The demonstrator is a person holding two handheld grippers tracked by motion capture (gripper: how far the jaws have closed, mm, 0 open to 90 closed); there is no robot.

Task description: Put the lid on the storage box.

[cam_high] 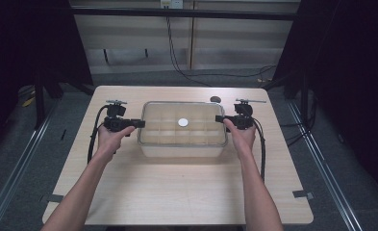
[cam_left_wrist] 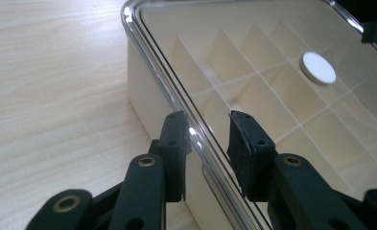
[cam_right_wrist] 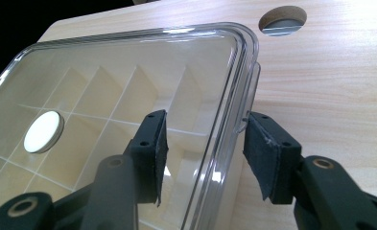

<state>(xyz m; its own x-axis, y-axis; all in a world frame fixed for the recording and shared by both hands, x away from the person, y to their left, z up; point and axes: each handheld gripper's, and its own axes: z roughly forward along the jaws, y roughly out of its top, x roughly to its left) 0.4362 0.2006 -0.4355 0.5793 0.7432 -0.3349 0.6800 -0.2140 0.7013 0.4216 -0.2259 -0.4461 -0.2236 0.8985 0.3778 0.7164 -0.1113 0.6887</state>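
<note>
1. 2 grippers flank the box (cam_high: 182,144): left gripper (cam_left_wrist: 209,143) and right gripper (cam_right_wrist: 205,153) each straddle the lid (cam_left_wrist: 253,52) rim, jaws apart, not clamping.
2. Box mid-table (cam_high: 177,192); dark room.

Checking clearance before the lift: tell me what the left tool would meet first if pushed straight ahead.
The left tool straddles the clear lid rim; pushed on, its jaws' throat would likely meet that rim first.

Clear lid (cam_high: 182,108), cream box (cam_high: 182,150), white disc (cam_high: 183,122).
</note>
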